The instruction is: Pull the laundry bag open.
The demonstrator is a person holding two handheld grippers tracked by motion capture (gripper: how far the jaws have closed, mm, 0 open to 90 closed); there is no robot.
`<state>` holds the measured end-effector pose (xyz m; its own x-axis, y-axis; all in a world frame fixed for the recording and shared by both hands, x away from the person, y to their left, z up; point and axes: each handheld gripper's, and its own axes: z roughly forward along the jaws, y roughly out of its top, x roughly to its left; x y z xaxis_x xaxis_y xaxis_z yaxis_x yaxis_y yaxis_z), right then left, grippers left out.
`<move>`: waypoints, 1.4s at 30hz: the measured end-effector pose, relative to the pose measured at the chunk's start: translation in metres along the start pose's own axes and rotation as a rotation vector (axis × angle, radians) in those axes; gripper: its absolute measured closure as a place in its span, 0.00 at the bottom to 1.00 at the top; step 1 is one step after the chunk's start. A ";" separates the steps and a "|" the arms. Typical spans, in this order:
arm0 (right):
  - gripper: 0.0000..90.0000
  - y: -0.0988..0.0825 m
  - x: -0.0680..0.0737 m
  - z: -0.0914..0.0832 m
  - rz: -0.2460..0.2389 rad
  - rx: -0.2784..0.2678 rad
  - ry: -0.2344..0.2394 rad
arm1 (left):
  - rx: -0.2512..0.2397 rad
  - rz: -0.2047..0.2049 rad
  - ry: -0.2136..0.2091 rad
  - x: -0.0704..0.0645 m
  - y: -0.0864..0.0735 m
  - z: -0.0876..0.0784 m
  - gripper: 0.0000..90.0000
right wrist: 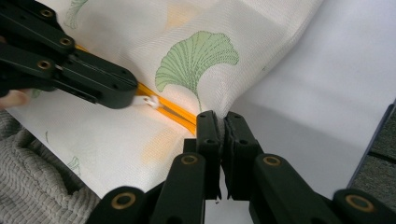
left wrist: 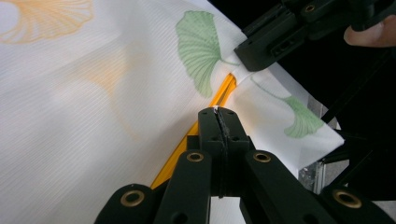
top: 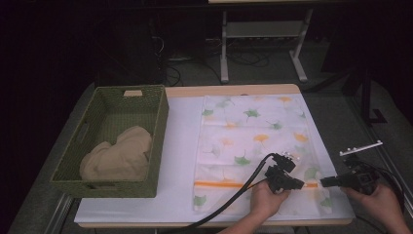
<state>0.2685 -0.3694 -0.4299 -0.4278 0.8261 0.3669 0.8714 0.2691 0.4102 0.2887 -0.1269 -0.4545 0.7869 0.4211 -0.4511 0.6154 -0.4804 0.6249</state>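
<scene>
White leaf-print bag (top: 253,141) flat on table, orange zipper (top: 229,184) near edge.

Green woven basket (top: 113,141) with beige cloth (top: 118,155).

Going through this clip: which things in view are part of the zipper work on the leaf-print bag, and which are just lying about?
In the job:
- leaf-print bag
- orange zipper and its white pull
- left gripper, jaws shut on the pull
- right gripper, jaws shut on the bag's edge

Lying about:
- green basket
- beige cloth inside it
</scene>
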 end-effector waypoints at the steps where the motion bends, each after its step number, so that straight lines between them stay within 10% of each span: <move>1: 0.95 0.000 0.000 0.000 0.000 0.000 -0.001 | 0.000 0.000 0.003 0.001 -0.001 -0.002 1.00; 42: 0.95 0.008 -0.001 0.005 0.006 0.020 -0.033 | -0.024 -0.037 0.064 0.026 -0.029 -0.060 1.00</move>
<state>0.2770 -0.3656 -0.4306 -0.4149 0.8436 0.3410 0.8787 0.2741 0.3909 0.2887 -0.0554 -0.4462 0.7588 0.4866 -0.4328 0.6417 -0.4455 0.6243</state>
